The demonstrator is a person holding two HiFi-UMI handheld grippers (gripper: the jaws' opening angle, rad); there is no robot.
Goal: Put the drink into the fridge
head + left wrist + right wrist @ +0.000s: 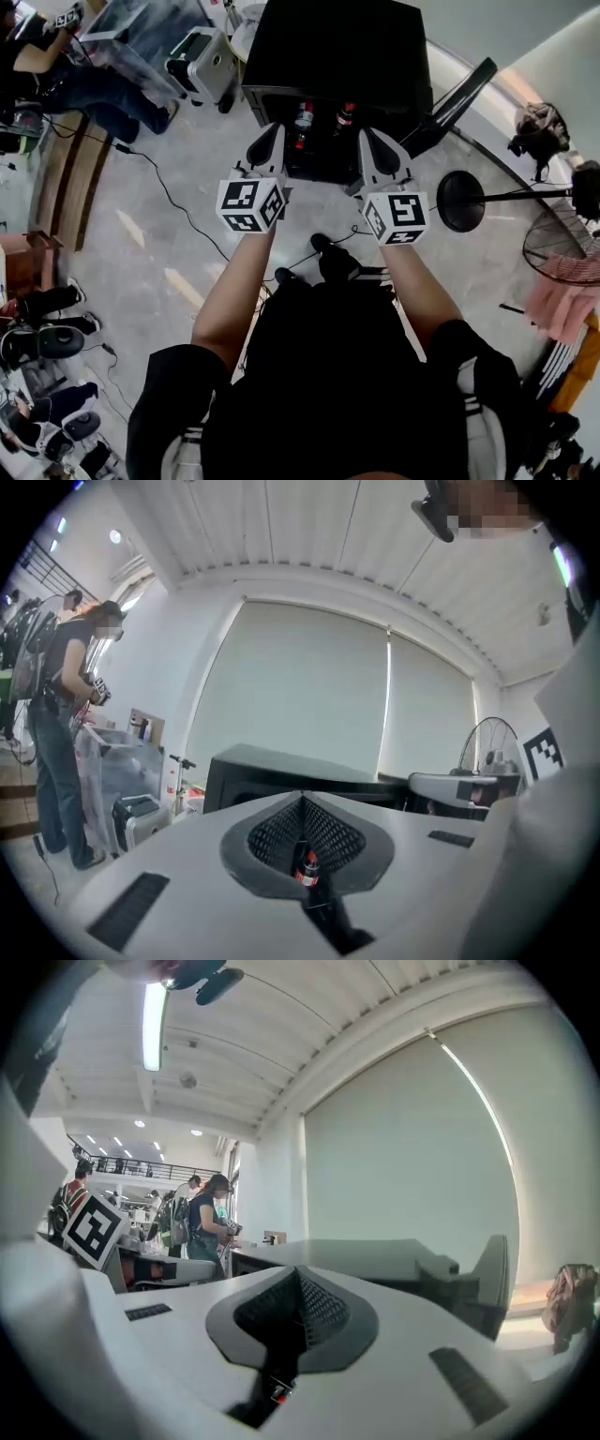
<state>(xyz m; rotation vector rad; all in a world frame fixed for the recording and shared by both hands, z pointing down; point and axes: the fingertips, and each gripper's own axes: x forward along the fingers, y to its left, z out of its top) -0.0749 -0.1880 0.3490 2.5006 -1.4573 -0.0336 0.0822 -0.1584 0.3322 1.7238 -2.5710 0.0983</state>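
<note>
A black fridge [337, 56] stands on the floor ahead, its door [459, 94] swung open to the right. Two red-labelled drink bottles [304, 115] [345, 114] stand upright inside the opening. My left gripper [267, 141] hovers just in front of that opening, shut with nothing in it. Past the closed pads of the left gripper [302, 803], a dark bottle [307, 866] shows farther off. My right gripper [375, 142] hangs beside the left one, also shut and empty. From the right gripper [298, 1274], the fridge top [356, 1255] lies straight ahead.
A standing fan [562, 244] with a round black base [460, 201] is on the right, a pink cloth [562, 305] below it. A cable [169, 192] crosses the floor at left. A white case [202, 61] and seated people are far left. A person [61, 724] stands by a table.
</note>
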